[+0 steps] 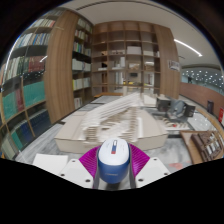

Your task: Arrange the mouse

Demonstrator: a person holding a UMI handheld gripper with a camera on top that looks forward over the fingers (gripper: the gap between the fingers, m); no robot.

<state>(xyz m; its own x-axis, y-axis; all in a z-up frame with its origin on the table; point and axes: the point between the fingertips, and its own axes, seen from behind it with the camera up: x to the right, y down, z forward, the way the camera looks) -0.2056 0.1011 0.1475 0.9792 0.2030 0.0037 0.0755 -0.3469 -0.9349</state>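
No readable writing or brand shows anywhere. Nearest, a computer mouse [113, 160] sits between the gripper [113, 165] fingers, its white front and blue rear seen from above. The magenta pads [92, 156] press against both its sides, so the fingers are pinching it. Just ahead lies a pale wooden table [110, 125] bearing a stepped architectural model [118, 115]. To one side beyond it stand chairs [180, 112]. Farthest off, tall wooden bookshelves [60, 65] filled with books line the room.
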